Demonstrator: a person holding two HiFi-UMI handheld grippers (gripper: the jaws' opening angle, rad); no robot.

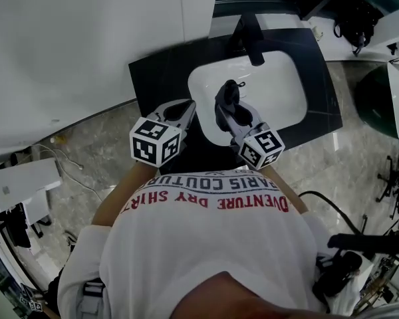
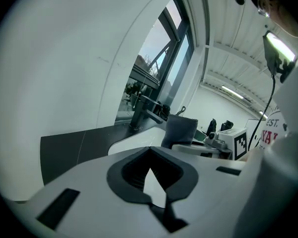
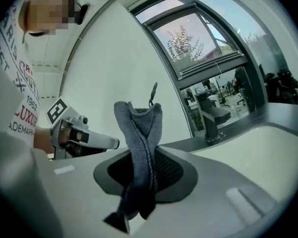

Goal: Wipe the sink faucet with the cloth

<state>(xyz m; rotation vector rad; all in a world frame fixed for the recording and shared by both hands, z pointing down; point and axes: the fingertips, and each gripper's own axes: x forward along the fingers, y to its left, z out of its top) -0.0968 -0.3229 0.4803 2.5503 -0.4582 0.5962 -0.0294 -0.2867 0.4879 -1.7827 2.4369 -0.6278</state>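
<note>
Head view: left claw (image 1: 179, 111) hovered over dark worktop (image 1: 156, 78) near its front edge, just beside sink (image 1: 279, 92). Right claw (image 1: 229, 111) sat above sink's front rim and gripped grey cloth (image 1: 229, 93). Black faucet (image 1: 251, 38) stood at worktop's back edge, apart from cloth.

Left gripper view: jaws drawn narrow, tips meeting, nothing between. Cloth stood upright ahead, faucet beyond it.

Right gripper view: jaws clamped on folded cloth, top upright, tail hanging below. Faucet lay beyond, right of cloth, not touching.
</note>
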